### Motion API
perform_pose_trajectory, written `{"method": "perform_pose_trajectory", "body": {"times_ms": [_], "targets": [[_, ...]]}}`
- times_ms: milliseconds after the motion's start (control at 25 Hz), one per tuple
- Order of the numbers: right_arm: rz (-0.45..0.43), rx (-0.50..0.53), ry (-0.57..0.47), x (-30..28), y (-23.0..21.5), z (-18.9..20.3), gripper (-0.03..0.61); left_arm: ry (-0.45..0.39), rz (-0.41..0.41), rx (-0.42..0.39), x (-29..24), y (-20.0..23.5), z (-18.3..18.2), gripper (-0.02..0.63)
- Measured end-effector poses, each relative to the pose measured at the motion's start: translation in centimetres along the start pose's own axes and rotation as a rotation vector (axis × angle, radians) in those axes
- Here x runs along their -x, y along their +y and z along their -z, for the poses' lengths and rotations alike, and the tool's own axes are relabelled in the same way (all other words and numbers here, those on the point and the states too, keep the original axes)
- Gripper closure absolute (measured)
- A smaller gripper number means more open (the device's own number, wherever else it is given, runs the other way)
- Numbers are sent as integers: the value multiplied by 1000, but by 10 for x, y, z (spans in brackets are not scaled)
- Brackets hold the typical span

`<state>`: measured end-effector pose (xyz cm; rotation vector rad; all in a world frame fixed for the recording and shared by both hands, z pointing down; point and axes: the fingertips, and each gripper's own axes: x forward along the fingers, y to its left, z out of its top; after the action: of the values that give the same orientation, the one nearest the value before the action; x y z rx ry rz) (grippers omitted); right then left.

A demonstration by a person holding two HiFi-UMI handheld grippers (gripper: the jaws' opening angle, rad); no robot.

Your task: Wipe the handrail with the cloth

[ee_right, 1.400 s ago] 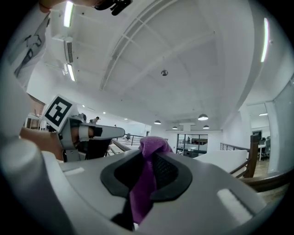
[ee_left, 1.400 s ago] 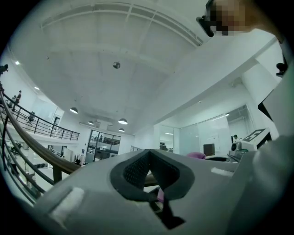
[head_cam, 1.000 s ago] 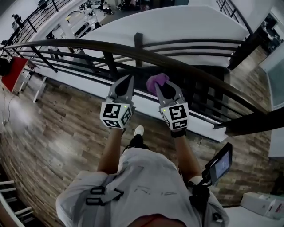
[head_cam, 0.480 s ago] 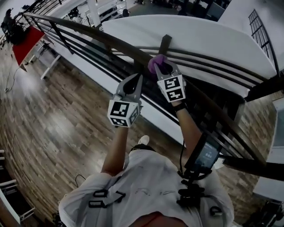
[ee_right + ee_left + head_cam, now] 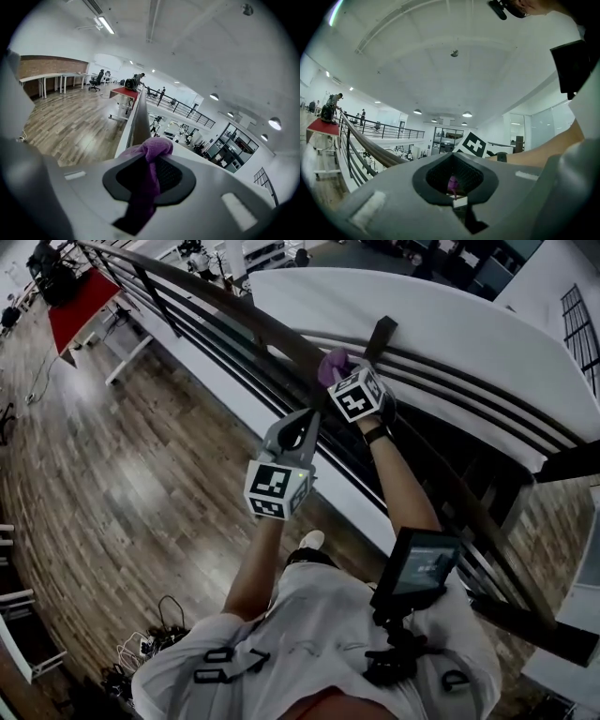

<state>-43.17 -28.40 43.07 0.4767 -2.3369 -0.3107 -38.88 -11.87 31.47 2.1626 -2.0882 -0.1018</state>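
Note:
A dark handrail runs from the top left down to the lower right in the head view. My right gripper is shut on a purple cloth, which it holds against the rail beside a vertical post. In the right gripper view the cloth bunches out of the jaws over the rail. My left gripper is shut and holds nothing, just short of the rail and nearer me than the right one. The left gripper view shows the rail and a sliver of cloth.
Beyond the railing bars is a drop to a lower floor, bordered by a white curved ledge. A red table stands far left along the rail. A small screen hangs on my chest rig. Cables lie on the wood floor.
My right gripper has slid the cloth along the rail, away from me toward the post. The left gripper has stayed back near me, and my view has swung left.

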Motion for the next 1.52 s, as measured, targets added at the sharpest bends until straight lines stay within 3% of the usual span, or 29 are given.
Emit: {"method": "perform_pose_trajectory", "body": {"times_ms": [240,520,840,1120,1520], "targets": [[-23,-31,17,17,1,29,526,25,5,-10,-12,-18,14,612],[-4,39,26,63,4,77,529,13,6,-18,-18,-63,17,612],[9,-62,14,124,-8,129,528,-3,27,-53,-26,-112,13,612],[74,-140,8,183,-11,180,528,14,121,-84,-34,-168,20,612],[242,-252,46,279,-31,264,528,65,364,-116,-57,-281,43,612]]}}
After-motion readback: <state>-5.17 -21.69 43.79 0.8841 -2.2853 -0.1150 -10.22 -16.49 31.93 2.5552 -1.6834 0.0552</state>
